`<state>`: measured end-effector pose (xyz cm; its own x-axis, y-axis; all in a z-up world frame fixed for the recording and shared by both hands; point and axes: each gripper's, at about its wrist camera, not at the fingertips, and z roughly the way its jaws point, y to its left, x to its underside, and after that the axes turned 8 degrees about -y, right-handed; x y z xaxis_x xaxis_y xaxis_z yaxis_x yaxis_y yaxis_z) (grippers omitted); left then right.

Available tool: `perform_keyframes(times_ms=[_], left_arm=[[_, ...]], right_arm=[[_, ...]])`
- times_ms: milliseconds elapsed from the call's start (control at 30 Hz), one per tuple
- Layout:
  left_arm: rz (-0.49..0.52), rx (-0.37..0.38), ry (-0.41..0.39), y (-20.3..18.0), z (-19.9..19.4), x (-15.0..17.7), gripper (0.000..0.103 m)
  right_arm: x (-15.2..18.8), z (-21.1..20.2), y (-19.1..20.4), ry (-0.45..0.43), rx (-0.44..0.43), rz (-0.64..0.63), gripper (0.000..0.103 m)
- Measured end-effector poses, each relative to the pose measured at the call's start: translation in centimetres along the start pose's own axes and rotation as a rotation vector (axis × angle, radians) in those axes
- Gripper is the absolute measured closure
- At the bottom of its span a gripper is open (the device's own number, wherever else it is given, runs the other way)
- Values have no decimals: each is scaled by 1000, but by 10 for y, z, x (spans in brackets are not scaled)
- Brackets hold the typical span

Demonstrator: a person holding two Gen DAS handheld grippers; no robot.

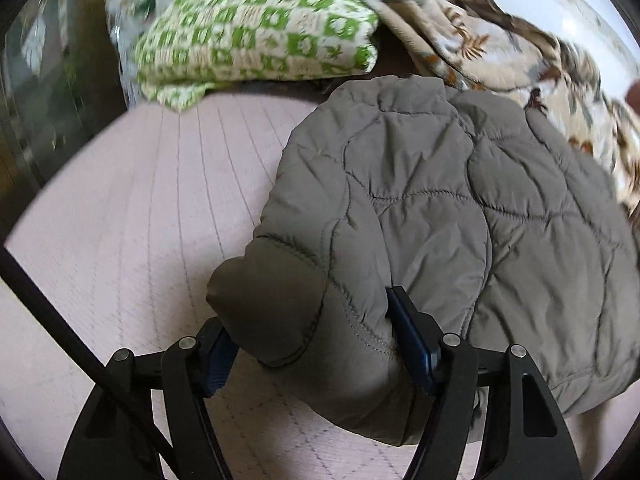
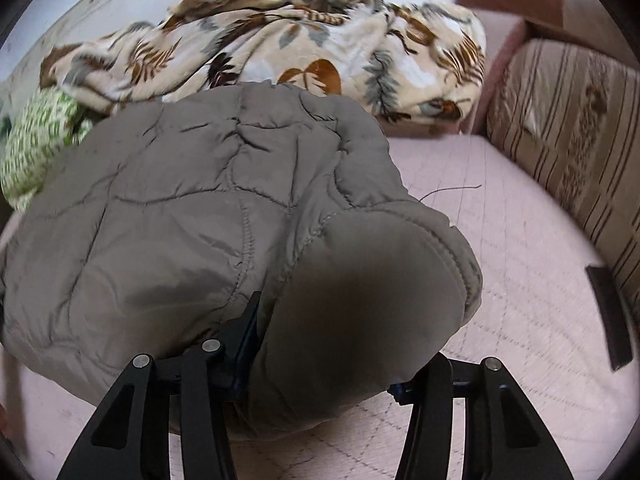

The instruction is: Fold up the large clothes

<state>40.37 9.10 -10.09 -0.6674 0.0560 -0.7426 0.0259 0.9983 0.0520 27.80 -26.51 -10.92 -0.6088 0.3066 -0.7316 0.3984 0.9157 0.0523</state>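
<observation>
A grey-brown quilted puffer jacket [image 1: 460, 200] lies folded on the pale pink quilted bed cover [image 1: 140, 200]. In the left wrist view its thick near-left corner bulges between the blue pads, and my left gripper [image 1: 308, 320] is shut on that padded fold. The right wrist view shows the same jacket [image 2: 180, 200] from its other end. There a puffy near-right corner fills the jaws, and my right gripper [image 2: 332, 344] is shut on it. The right finger's pad is mostly hidden behind the fabric.
A green-and-white patterned blanket [image 1: 256, 32] lies folded behind the jacket at the left. A crumpled leaf-print blanket [image 2: 280, 48] is heaped along the back. A striped sofa cushion [image 2: 572, 152] borders the bed cover [image 2: 500, 260] on the right, with a dark flat object [image 2: 608, 316] beside it.
</observation>
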Motion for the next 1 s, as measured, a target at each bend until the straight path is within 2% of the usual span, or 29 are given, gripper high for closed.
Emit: perform_keyframes(times_ms=[133, 400, 567, 1000], left_arm=[[50, -33, -19, -5, -2, 0, 33], [93, -68, -44, -14, -6, 3, 33], [177, -126, -88, -24, -11, 6, 33], [173, -127, -88, -23, -10, 6, 33]], right_arm=[[0, -2, 9, -11, 30, -72, 49], [0, -3, 12, -8, 29, -76, 49], [2, -4, 15, -12, 43, -100, 49], [2, -3, 15, -8, 44, -104, 49]])
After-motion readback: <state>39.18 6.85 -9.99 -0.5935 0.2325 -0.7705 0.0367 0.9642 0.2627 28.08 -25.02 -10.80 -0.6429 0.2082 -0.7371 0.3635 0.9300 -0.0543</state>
